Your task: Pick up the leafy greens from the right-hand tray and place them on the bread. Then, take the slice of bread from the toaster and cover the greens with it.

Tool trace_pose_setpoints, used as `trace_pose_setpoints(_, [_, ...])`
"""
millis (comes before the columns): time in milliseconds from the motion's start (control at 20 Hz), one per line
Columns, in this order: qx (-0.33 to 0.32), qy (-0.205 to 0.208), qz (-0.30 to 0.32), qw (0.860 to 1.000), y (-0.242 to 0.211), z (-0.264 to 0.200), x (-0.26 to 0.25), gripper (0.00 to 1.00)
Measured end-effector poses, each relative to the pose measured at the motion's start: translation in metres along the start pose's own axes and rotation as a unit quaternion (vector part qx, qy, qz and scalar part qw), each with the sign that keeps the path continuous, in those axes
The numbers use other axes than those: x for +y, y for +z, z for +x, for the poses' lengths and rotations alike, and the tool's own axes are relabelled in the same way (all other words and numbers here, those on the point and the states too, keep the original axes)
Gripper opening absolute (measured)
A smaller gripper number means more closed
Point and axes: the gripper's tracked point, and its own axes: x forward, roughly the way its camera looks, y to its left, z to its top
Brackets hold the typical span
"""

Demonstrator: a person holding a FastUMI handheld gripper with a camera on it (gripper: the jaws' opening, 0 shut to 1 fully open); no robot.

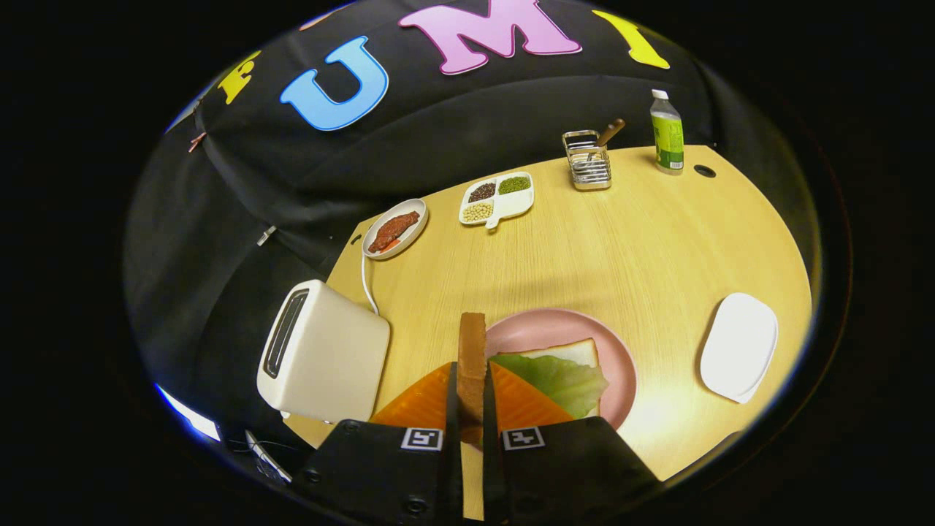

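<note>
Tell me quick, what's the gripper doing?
Gripper: closed on the bread slice, held upright on edge between its fingers, above the pink plate.

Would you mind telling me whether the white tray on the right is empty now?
Empty: the white tray shows only a bare surface. The lettuce leaf lies on the bread on the pink plate, and the gripper is shut on a bread slice.

Pale wood-grain table (621, 241), matt; glossy toaster (325, 358) at nine o'clock; wire metal rack (587, 162); plastic bottle (667, 133) at one o'clock.
</note>
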Motion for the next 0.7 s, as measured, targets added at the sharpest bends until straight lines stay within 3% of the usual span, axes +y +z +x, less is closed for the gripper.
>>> trace_pose_setpoints(500, [0.017,-0.069,-0.008,0.997,-0.011,0.005,-0.052,0.18])
trace_pose_setpoints(550, [0.02,-0.074,-0.011,0.997,-0.012,0.005,-0.056,0.28])
trace_pose_setpoints(700, [0.02,-0.095,-0.028,0.995,-0.014,0.002,-0.071,0.35])
